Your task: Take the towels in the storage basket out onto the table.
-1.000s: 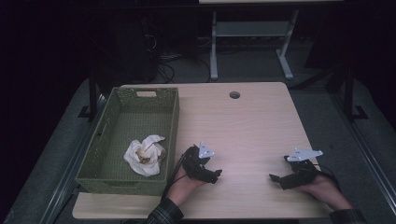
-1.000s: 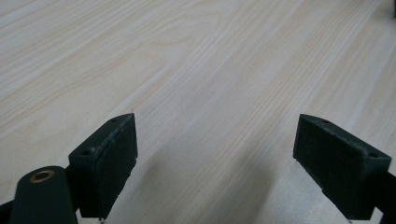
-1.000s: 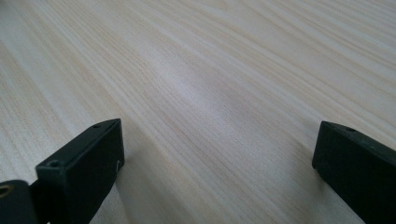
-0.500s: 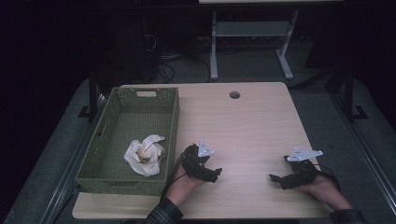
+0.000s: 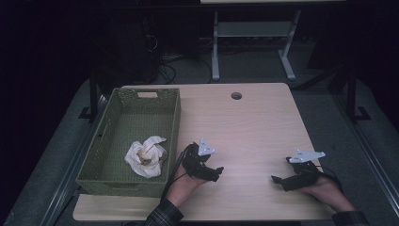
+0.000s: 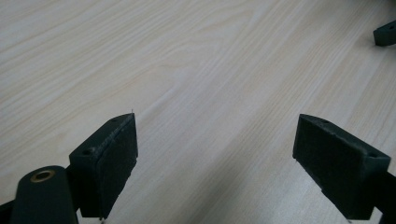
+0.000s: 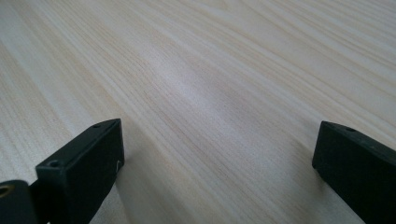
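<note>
Pale wood table (image 5: 244,127) from the high view: a crumpled cloth (image 5: 146,156) lies in the green basket (image 5: 171,127), just left of the left gripper (image 5: 217,170), the nearer one; the right gripper (image 5: 275,179) rests well apart. Left gripper view: jaws spread, nothing between. Right gripper view: jaws likewise spread and empty over bare wood.

A pale wooden table (image 5: 254,127) carries a green basket (image 5: 171,125) along its left side, from near to far.
</note>
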Available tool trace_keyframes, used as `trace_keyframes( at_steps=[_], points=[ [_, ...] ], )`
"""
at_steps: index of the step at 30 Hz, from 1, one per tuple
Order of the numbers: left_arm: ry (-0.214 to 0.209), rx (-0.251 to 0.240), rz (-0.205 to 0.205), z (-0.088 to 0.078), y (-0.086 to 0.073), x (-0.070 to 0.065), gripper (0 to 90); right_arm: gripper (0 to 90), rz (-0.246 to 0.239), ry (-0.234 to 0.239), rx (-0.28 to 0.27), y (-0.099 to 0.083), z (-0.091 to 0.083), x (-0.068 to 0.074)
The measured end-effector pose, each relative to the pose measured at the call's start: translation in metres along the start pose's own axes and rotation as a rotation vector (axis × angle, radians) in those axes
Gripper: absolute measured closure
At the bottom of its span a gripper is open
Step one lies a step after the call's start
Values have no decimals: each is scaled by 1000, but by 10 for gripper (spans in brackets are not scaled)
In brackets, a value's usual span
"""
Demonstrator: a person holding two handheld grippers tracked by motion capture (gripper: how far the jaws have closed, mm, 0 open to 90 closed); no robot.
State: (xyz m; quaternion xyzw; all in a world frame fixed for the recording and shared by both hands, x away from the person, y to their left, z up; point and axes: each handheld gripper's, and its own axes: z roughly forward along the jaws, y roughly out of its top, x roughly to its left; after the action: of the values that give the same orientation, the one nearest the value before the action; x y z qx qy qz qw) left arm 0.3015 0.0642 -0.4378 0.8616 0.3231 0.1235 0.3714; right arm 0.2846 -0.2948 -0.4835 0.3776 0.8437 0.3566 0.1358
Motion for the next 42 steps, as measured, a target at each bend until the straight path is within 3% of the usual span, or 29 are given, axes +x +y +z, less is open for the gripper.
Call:
trace_keyframes(
  at_steps=[23, 42],
  points=[
    [-22, -17, -27, -14, 21, 5, 136, 16, -4, 0, -1, 0, 0, 0],
    [-61, -66, -2, -30, 45, 12, 135, 16, -2, -1, -2, 0, 0, 0]
  ],
)
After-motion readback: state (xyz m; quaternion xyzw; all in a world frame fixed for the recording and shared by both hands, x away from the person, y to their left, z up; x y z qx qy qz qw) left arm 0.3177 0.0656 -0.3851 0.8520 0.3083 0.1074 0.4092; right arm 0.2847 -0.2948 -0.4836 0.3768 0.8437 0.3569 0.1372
